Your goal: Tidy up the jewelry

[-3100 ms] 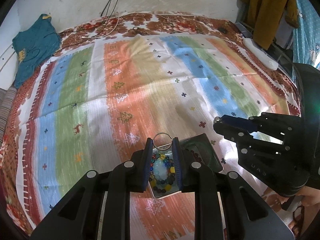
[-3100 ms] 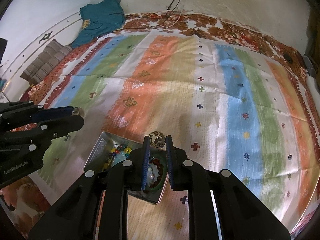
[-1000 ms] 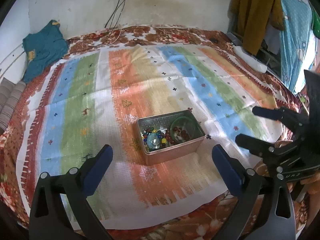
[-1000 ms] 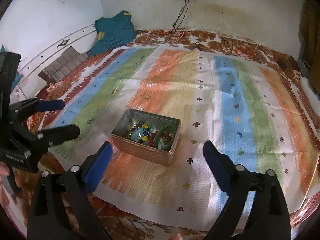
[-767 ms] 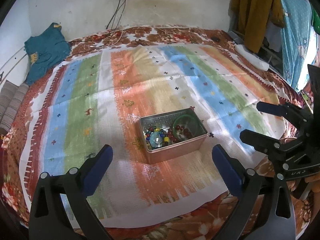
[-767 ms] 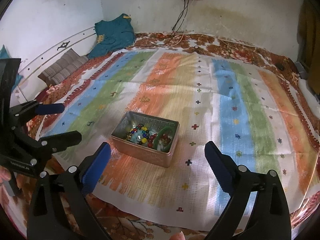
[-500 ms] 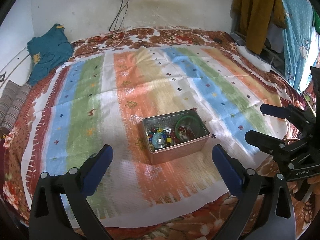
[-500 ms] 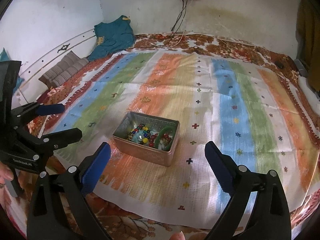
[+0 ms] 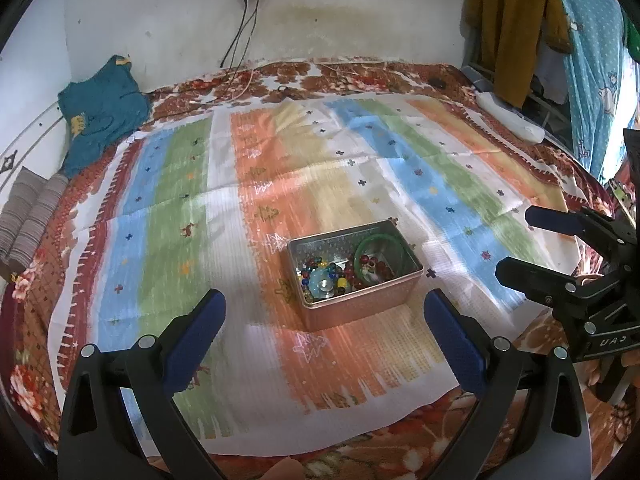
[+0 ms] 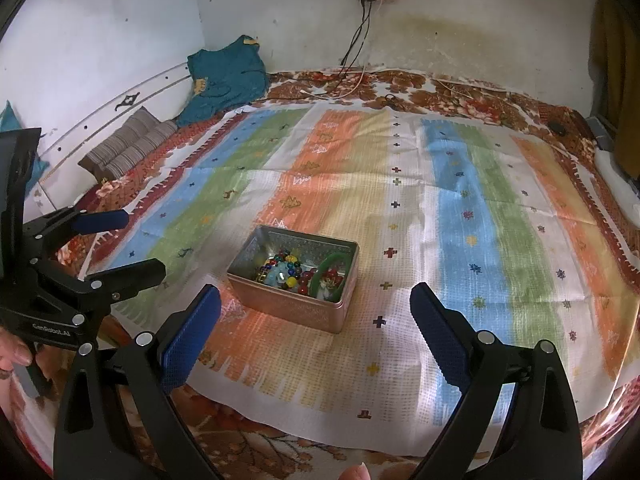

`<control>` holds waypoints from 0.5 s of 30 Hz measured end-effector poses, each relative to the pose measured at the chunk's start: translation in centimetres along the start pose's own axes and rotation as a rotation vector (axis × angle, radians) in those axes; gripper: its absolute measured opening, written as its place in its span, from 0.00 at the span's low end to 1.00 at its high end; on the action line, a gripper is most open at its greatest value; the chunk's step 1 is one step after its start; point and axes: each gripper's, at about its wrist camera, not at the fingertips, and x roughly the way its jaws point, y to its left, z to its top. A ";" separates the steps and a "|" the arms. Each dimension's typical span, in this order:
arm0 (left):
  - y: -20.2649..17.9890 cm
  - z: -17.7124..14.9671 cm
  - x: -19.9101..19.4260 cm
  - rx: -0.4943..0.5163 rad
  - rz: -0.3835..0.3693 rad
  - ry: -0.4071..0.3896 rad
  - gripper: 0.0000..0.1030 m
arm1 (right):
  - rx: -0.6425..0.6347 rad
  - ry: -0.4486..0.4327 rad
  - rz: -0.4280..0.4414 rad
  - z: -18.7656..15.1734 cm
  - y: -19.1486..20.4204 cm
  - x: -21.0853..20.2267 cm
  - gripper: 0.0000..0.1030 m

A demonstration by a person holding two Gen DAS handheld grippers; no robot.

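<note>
Both tongs are wide open and hold nothing. One is the left gripper (image 9: 324, 320) and one is the right gripper (image 10: 316, 316). They hang in the air, well back from the tin box (image 10: 294, 276).

The box sits on the striped cloth (image 10: 460, 240), ahead of both tongs and between their blue tips. The left gripper is off to the box's left, and the right gripper (image 9: 560, 248) is off to its right. Inside the box are colored beads (image 10: 282, 270), dark red beads (image 9: 370, 266) and a green bangle (image 10: 328, 274).

No other jewelry shows on the cloth. It looks like the tidy-up is done or nearly done. Next, the tongs may just need to move away, or a lid may be needed, but no lid shows.
</note>
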 end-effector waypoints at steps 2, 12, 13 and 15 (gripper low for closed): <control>0.0 0.1 -0.3 -0.001 0.002 -0.009 0.95 | 0.000 0.001 0.000 0.0 0.0 0.0 0.93; -0.3 -0.1 -0.8 -0.001 0.007 -0.036 0.94 | -0.001 0.001 -0.002 0.0 0.0 0.0 0.94; -0.4 0.0 -0.9 0.002 0.008 -0.039 0.94 | -0.002 0.001 -0.002 0.0 0.1 0.0 0.94; -0.6 0.0 -1.0 0.007 0.010 -0.044 0.94 | 0.001 0.001 -0.002 0.0 0.1 0.0 0.94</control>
